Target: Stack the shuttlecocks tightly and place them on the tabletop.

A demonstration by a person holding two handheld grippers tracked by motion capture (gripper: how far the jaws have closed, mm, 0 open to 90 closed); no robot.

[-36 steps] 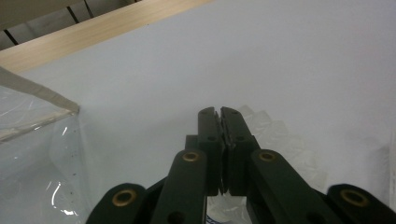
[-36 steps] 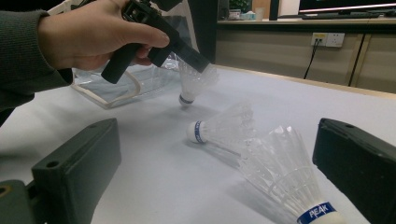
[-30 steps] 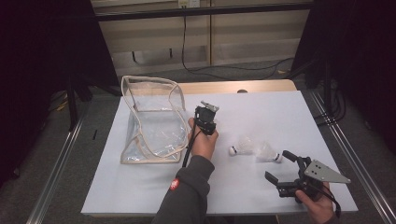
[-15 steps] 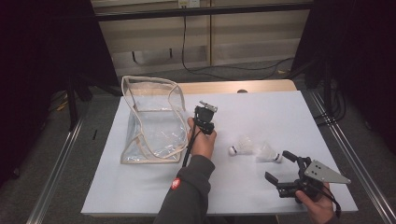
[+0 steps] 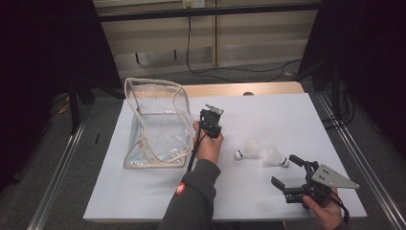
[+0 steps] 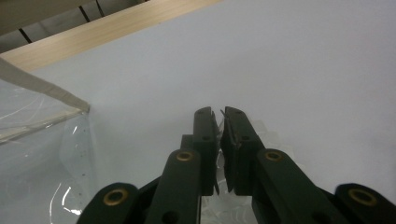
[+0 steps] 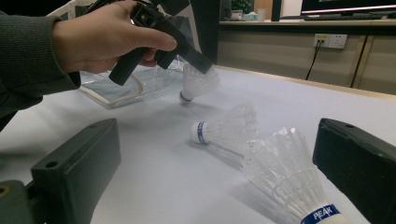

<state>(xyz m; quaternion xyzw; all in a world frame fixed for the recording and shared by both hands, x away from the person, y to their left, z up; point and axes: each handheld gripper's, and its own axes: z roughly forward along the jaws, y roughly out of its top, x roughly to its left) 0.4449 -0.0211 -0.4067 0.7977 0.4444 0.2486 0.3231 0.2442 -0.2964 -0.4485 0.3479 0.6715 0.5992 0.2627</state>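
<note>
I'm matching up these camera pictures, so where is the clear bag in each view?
High view: clear bag, left of centre.
Left gripper view: at the left edge.
Right gripper view: upper left.
Shared landmark: wooden table edge behind it.

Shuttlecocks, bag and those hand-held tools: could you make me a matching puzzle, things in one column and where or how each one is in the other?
Things
1. clear bag
2. PEAK shuttlecock
3. shuttlecock by the bag
4. right gripper

Places and states
a. jaws wide open
b. pinched by its skirt in the left gripper
c. standing open at the left of the white table
d. lying on its side, nearest the right gripper

Pairs: 1-c, 2-d, 3-b, 4-a

The left gripper's jaws have just been opening slightly, with the skirt between them.
</note>
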